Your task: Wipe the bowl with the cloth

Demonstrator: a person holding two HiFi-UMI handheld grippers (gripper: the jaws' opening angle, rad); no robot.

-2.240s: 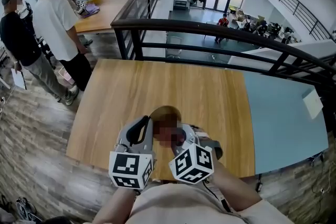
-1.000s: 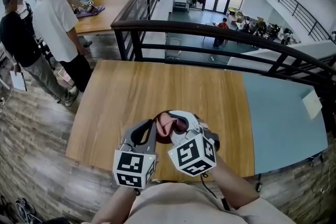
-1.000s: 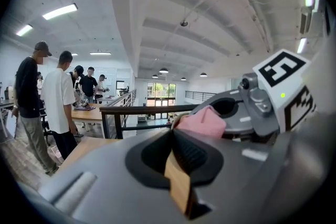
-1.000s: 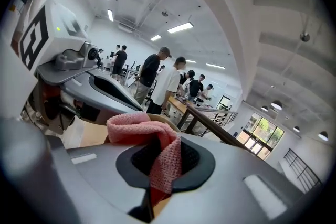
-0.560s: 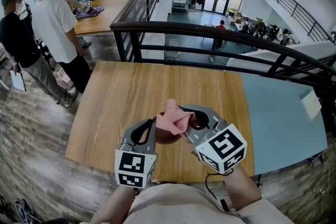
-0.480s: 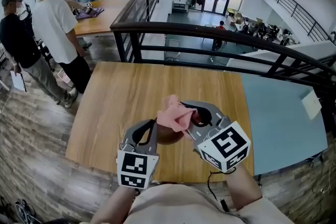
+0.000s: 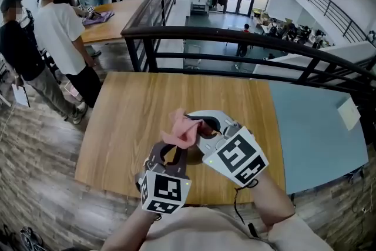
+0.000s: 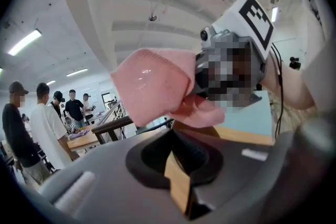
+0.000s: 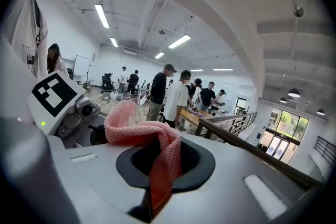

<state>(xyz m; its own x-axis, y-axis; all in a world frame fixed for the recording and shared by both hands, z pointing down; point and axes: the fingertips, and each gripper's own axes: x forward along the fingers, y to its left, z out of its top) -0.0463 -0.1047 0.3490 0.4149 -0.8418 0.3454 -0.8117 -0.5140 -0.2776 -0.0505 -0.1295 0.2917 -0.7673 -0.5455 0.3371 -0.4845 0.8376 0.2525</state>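
Plainly the step in hand is getting the cloth [image 7: 181, 129] onto the bowl [image 8: 178, 189], and I judge it only partly done. Both are held up in the air over the near edge of the tabletop [image 7: 126, 109], close together, with the cloth just above the bowl and a little to its far side; whether they touch I cannot tell. The left hand-held gripper [image 7: 172, 151] is clenched on the bowl's rim, a thin tan strip pinched in the seam between its jaws. The right hand-held gripper [image 7: 197, 124] is clenched on a fold of the cloth, and the rest bunches out past its tips. To do this well, the left grip should be firm and steady, with the bowl's hollow turned toward the right, so that the loose bunch and not the hard jaws meets the surface. Then press lightly and sweep round the inside, working away from the pinched spot, because a hard push near the rim could lever the bowl out of a grip that catches so little of it. The cloth is pink with a knitted, looped weave, soft and crumpled, one flap folded over itself. The bowl reads as brown and wood-like with a thin wall; in the head view it is mostly hidden under the cloth and the jaws
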